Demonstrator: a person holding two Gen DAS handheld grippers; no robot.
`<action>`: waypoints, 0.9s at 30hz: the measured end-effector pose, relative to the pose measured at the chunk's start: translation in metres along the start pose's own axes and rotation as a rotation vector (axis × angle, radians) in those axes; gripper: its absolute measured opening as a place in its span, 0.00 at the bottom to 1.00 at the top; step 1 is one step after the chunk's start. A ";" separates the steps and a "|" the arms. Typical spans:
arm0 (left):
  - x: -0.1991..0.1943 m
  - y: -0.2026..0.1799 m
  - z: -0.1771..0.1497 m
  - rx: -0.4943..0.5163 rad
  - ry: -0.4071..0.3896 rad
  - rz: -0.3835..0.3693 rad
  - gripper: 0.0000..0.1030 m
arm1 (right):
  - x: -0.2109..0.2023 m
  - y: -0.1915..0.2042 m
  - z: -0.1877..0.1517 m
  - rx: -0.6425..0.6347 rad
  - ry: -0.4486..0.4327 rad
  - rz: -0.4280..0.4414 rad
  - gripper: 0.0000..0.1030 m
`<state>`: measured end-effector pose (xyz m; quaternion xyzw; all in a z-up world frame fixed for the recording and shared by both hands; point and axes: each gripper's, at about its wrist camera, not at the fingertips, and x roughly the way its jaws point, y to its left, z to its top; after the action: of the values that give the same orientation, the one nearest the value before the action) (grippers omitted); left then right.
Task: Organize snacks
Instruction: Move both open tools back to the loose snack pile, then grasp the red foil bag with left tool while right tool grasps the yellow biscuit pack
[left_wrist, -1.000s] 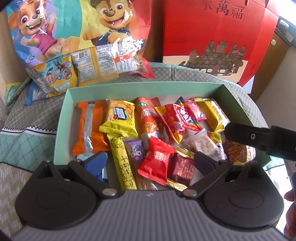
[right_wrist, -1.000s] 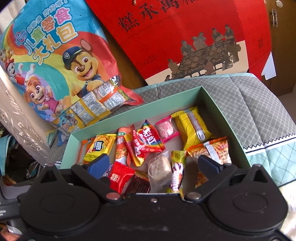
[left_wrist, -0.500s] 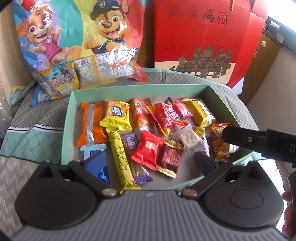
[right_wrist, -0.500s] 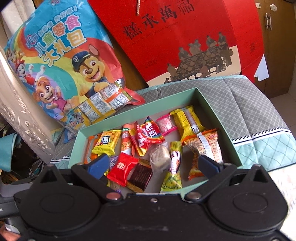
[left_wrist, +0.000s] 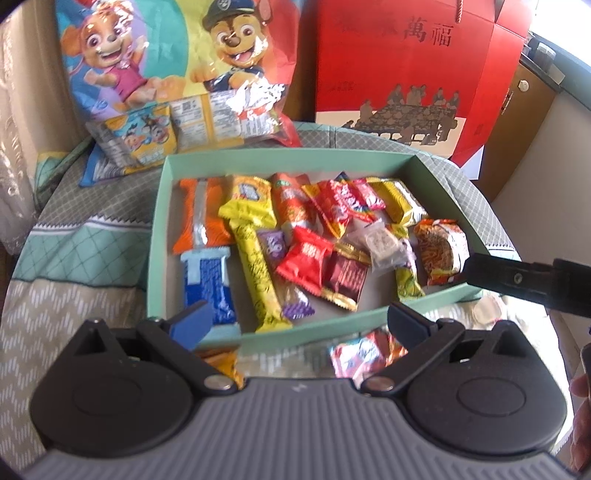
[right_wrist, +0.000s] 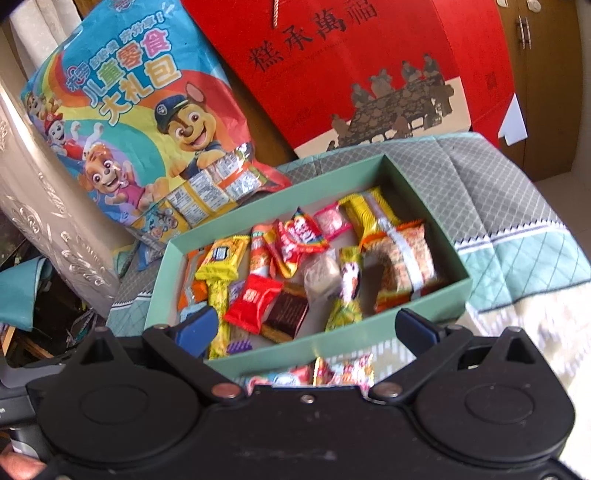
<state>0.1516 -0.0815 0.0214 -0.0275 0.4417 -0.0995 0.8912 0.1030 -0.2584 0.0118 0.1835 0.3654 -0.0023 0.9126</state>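
Green box (left_wrist: 436, 173) full of wrapped snacks (left_wrist: 310, 254), resting on grey-and-teal quilted cover (left_wrist: 85, 254). 2 loose packets on the cover just in front of box's near wall (left_wrist: 362, 354). Behind box: cartoon-dog snack bag (right_wrist: 147, 122) and red gift bag (right_wrist: 369, 66), both upright. Lace curtain (right_wrist: 44, 206) at left, wooden cabinet (right_wrist: 546, 74) at right. Left tongs (left_wrist: 295, 317) wide, empty. Right tongs (right_wrist: 310, 328) wide, empty, above near wall.
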 end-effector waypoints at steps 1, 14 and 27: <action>-0.002 0.003 -0.004 -0.003 0.002 0.000 1.00 | -0.001 0.001 -0.004 0.003 0.006 0.008 1.00; -0.025 0.075 -0.073 -0.084 0.064 0.069 1.00 | 0.021 0.041 -0.056 -0.040 0.176 0.083 1.00; -0.036 0.148 -0.134 -0.259 0.145 0.138 1.00 | 0.049 0.077 -0.102 -0.101 0.337 0.086 1.00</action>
<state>0.0469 0.0758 -0.0528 -0.1047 0.5148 0.0178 0.8507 0.0816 -0.1453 -0.0634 0.1508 0.5048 0.0857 0.8457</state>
